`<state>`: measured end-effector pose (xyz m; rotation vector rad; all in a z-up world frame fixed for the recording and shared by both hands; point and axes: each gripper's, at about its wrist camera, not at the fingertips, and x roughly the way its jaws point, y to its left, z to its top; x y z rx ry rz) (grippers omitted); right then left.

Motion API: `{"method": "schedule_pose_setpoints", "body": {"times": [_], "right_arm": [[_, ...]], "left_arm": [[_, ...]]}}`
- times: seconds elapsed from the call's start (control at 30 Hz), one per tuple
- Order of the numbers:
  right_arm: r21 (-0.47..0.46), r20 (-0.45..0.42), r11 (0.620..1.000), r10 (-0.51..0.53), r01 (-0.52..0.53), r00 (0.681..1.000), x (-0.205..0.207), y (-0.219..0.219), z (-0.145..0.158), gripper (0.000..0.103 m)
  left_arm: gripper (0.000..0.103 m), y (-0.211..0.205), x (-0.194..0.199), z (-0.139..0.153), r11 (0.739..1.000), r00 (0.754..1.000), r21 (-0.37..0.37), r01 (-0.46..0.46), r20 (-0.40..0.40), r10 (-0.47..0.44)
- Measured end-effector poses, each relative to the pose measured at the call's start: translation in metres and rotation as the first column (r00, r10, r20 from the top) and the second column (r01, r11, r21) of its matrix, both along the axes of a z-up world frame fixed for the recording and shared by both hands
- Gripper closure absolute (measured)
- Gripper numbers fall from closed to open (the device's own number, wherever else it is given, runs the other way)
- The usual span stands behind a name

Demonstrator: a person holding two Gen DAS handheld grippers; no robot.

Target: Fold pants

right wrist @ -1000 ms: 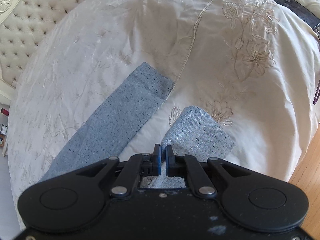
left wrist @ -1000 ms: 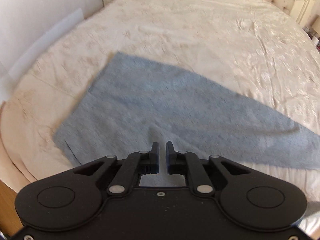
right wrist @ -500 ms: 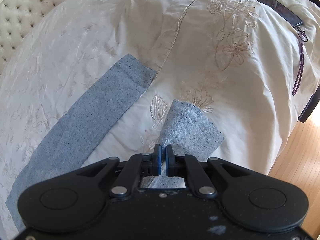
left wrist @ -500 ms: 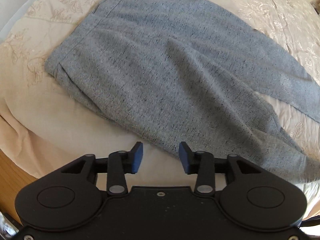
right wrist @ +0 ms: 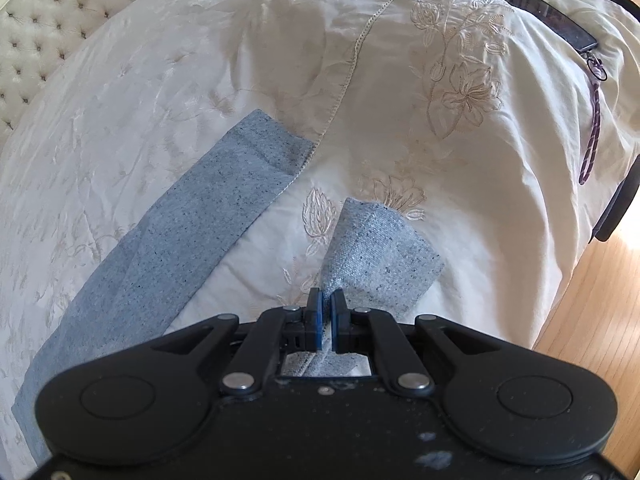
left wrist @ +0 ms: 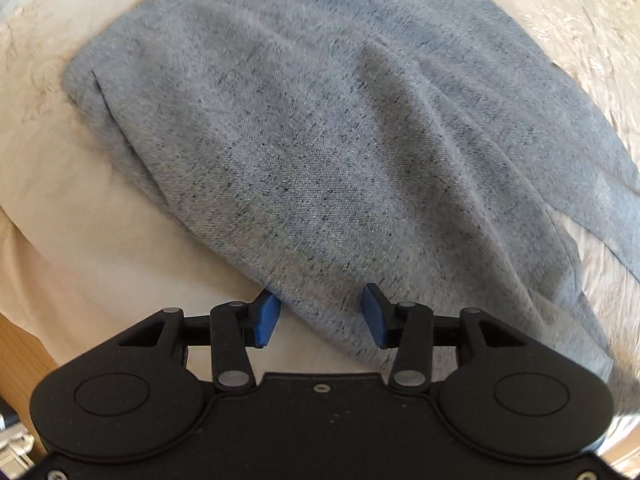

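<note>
The left gripper (left wrist: 321, 320) is spread wide, its blue pads (left wrist: 266, 319) straddling the near edge of the grey-blue pants (left wrist: 320, 140), whose hem fabric lies between the pads. The pants spread from there toward 12 o'clock across the cream embroidered bedspread (left wrist: 80, 220). The right gripper (right wrist: 326, 315) is clamped tight on a pinch of one pant leg (right wrist: 380, 252), whose cuff lifts toward 1 o'clock. The other leg (right wrist: 180, 232) lies flat, running toward 11 o'clock. Farther off, a phone (right wrist: 540, 14) rests at 2 o'clock and a tufted headboard (right wrist: 48, 32) at 10 o'clock.
</note>
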<state>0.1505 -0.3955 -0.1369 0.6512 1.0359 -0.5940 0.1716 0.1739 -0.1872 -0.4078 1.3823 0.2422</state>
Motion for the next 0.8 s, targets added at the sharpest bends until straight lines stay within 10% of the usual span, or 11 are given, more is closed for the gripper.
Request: {"method": "schedule_pose_setpoints", "body": {"times": [0.07,0.1,0.13,0.4,0.63,0.8], "right_arm": [[0.0,0.001,1.0,-0.006,0.006,1.0,0.0,0.0,0.0,0.098],[0.001,0.003,1.0,-0.006,0.006,1.0,0.0,0.0,0.0,0.098],[0.004,0.005,1.0,-0.006,0.005,1.0,0.0,0.0,0.0,0.098],[0.009,0.084,0.999,-0.035,0.034,0.996,-0.016,0.002,0.033,0.098],[0.039,0.033,0.995,-0.095,0.093,0.995,-0.044,0.003,0.025,0.098],[0.069,0.024,0.989,-0.134,0.132,0.991,-0.04,0.002,0.017,0.098]], "left_arm": [[0.064,0.002,0.003,-0.001,0.999,0.999,-0.01,-0.034,-0.002,0.034],[0.092,0.003,0.004,0.002,0.999,0.999,-0.01,-0.047,0.008,0.048],[0.098,0.004,0.005,0.007,0.998,0.998,-0.013,-0.059,0.025,0.06],[0.098,0.009,0.005,0.11,0.998,0.969,0.057,0.016,0.246,-0.03],[0.098,0.014,0.005,0.088,0.998,0.994,0.048,-0.03,0.111,0.025],[0.098,0.005,0.027,0.106,0.996,0.986,0.086,0.01,0.163,-0.024]]}}
